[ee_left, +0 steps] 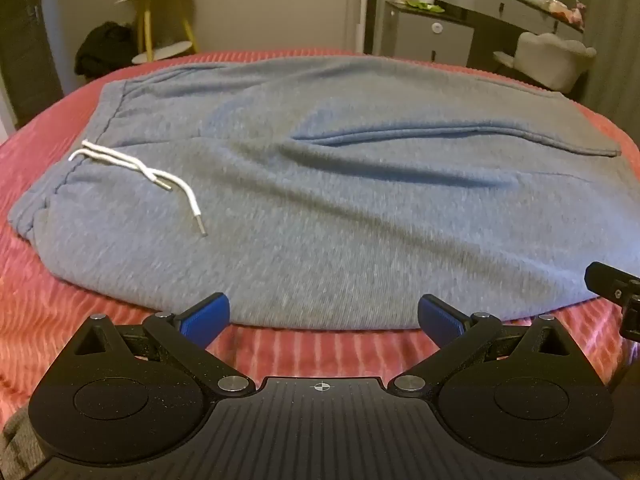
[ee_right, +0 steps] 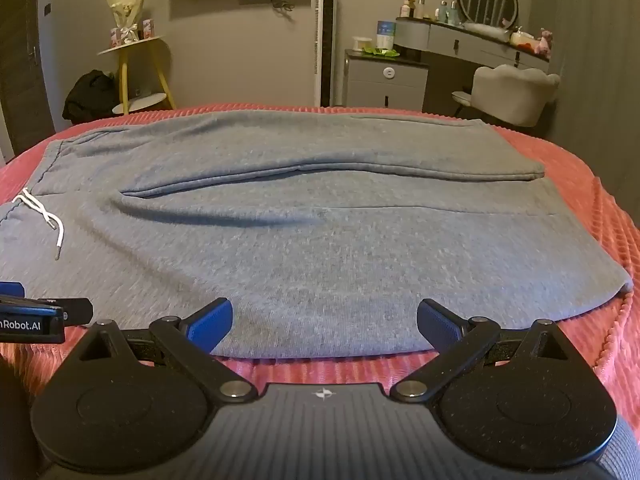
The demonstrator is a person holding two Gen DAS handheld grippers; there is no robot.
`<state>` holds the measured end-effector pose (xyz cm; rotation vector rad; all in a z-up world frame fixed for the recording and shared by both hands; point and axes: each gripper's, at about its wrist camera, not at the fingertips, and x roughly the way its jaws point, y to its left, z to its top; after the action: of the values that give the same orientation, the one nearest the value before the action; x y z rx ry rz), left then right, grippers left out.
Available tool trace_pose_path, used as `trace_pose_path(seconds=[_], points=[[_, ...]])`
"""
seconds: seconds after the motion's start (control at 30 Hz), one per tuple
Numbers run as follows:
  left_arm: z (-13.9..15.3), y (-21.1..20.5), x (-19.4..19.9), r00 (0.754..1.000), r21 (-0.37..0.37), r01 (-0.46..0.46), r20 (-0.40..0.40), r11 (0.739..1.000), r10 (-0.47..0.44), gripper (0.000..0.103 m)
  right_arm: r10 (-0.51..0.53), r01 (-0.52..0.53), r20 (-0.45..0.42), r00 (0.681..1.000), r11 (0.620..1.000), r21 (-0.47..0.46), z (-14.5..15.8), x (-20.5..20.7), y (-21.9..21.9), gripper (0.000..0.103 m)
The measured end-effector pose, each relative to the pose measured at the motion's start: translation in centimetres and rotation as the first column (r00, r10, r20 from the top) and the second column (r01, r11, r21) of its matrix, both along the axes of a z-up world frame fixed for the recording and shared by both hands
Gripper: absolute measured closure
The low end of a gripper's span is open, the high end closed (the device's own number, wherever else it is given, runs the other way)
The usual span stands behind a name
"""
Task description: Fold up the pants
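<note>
Sweatpants spread flat on the bed, both grippers wide above the near hem

Sweatpants [ee_left: 320,200], grey-blue with a heathered knit, lie spread across a red ribbed bedspread [ee_left: 60,320]. Nearest the cameras, both grippers hang tilted downward over the near edge of the fabric. The left gripper [ee_left: 324,316] has its blue pads spread wide with nothing between them but the near edge of the pants below. The right gripper [ee_right: 325,322] stands equally wide, also empty, with the cloth's edge just ahead of its fingertips. The two grippers are side by side: a part of the right one shows at the right border of the left wrist view, and the left one at the left border of the right wrist view.

Ahead and to the left of the left gripper lies the white drawstring [ee_left: 140,172], loose on the waistband end. The legs run off to the right, one lying beyond the other with a seam fold between them.

Beyond the bed stand a yellow-legged side table [ee_right: 136,68], a white tower fan [ee_right: 324,40], a grey dresser [ee_right: 386,80] and a pale chair [ee_right: 516,92].
</note>
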<state>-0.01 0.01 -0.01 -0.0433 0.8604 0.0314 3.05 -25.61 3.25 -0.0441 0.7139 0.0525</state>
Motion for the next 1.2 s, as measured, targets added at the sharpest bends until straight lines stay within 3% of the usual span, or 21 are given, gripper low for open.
trace_pose_path(seconds=[1.2], points=[[-0.6, 0.1, 0.0, 0.999, -0.002, -0.024, -0.021, 1.000, 0.024, 0.000, -0.014, 0.014, 0.000, 1.000, 1.000, 0.008, 0.0, -0.3, -0.7, 0.004]])
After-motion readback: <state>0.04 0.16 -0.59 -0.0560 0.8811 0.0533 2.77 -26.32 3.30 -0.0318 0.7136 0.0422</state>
